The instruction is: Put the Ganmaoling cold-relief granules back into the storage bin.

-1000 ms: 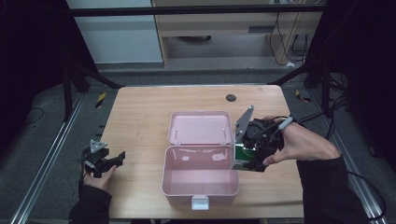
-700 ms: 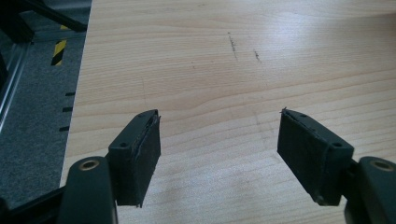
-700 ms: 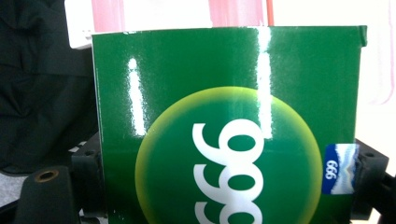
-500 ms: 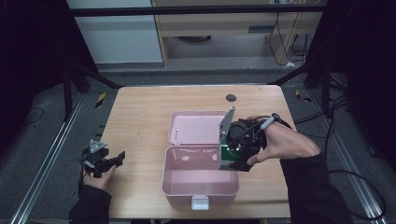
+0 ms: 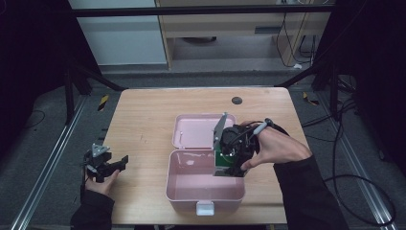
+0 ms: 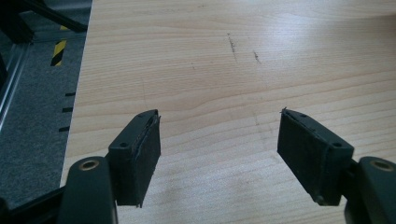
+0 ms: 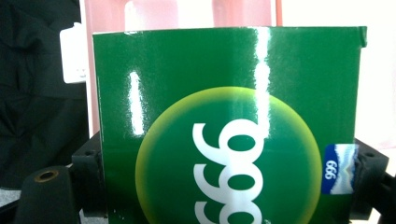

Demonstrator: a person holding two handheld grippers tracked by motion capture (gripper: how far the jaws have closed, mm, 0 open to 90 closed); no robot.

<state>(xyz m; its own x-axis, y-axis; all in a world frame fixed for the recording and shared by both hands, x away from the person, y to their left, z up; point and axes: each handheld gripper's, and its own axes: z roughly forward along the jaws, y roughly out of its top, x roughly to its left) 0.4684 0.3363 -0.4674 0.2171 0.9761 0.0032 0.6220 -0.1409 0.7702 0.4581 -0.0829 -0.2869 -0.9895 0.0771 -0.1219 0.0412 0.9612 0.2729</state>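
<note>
**Green box now over the pink case**

Now that my right gripper (image 5: pixel 229 165) has carried the green box (image 7: pixel 229 126) leftward from beside the case, it hangs over the right end of the open pink case's tray (image 5: pixel 191 177), a little lower than a second ago. In the high view, the box was level with the right wall of the tray then; now its lower edge sits inside the tray's outline, near that right wall. Whether it already touches the tray floor I cannot tell.

My right fingers are narrow, clamped on the two sides of the box; in the right gripper view its glossy green face with the yellow-rimmed disc and white numerals stands between them, the pink tray behind it.

The pink lid (image 5: pixel 196 130) lies flat, open, behind the tray on the worktop (image 5: pixel 139 115). My left gripper (image 5: pixel 112 165) has kept its place at the left edge of the worktop, fingers (image 6: pixel 140 154) spread wide with nothing between them.

As I judge it, the carry is nearly done: what remains is lowering the box to the floor and letting go.
</note>
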